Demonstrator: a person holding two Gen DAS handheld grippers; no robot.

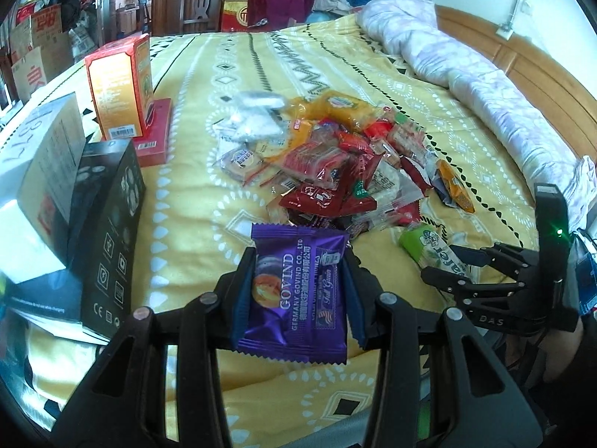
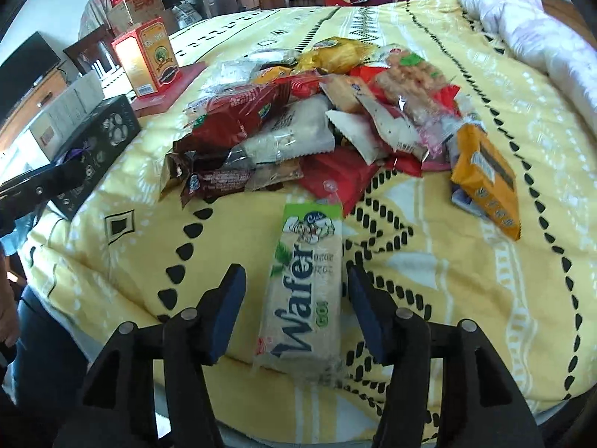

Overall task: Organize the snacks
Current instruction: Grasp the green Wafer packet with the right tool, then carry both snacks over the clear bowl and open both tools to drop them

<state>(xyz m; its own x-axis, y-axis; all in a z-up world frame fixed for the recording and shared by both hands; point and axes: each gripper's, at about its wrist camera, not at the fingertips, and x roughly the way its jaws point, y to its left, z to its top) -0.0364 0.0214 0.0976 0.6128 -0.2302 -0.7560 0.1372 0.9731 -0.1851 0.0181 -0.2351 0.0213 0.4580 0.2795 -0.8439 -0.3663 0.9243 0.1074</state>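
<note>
A purple Govind snack packet [image 1: 294, 298] hangs above the yellow patterned bedspread [image 1: 209, 194], and my left gripper [image 1: 298, 261] is shut on its two sides. Beyond it lies a heap of mixed snack packets [image 1: 335, 156], red, orange and clear. In the right wrist view a green and white wafer pack [image 2: 306, 287] lies lengthwise on the bedspread between the blue pads of my right gripper [image 2: 294, 276]. A gap shows on each side of the pack, so that gripper is open. The snack heap [image 2: 317, 112] sits just past the wafer pack.
Boxes stand along the bed's left side: an orange-red carton [image 1: 119, 89] on a flat red box, a white box [image 1: 41, 149] and a black box [image 1: 108, 231]. A rolled pale quilt [image 1: 466, 63] lies along the wooden headboard. An orange packet [image 2: 485, 179] lies apart, right of the heap.
</note>
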